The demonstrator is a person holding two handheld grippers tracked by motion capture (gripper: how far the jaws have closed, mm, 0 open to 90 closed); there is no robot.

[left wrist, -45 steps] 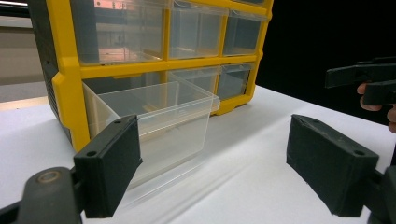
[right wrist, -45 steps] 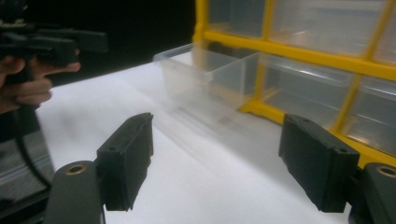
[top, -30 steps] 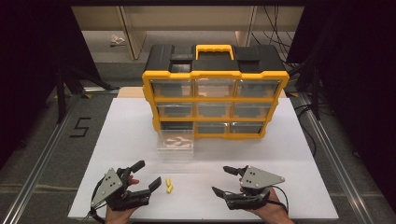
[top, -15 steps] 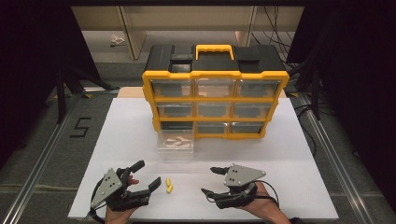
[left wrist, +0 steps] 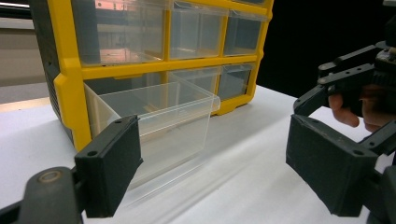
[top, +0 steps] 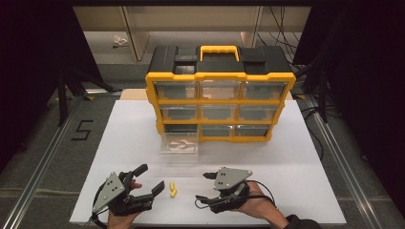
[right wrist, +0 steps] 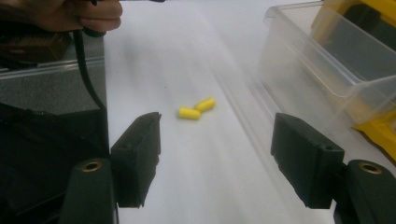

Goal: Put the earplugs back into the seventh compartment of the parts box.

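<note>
High view: white desk [top: 119, 143], yellow organizer [top: 219, 102] at the far middle, one clear drawer [top: 180, 144] pulled out of its bottom-left slot, some pale bits inside, too small to name. Two yellow plugs [top: 172, 189] lie on the desk near the front edge, between the two claws, touching or nearly so. Left claw [top: 149, 180] sits just left of them, jaws spread, holding nothing. Right claw [top: 201, 188] sits just right of them, jaws spread, empty, turned toward the plugs.

Left gripper view: left claw [left wrist: 212, 158] released, nothing between the jaws; it looks at the drawer [left wrist: 154, 116] and organizer [left wrist: 154, 42]. Right claw [left wrist: 355, 93] cut off at the right edge.

Right gripper view: right claw [right wrist: 217, 156] released, plugs [right wrist: 196, 109] lie ahead between the jaw lines, not yet reached. Drawer [right wrist: 327, 70] at the right, blurred.

Progress, as a judgement: drawer is out, plugs not yet picked; left to do is grasp them, drop them in the drawer, likely push it shut. Drawer contents are hard to make out, and the person's hands are partly cut by the bottom edge.
</note>
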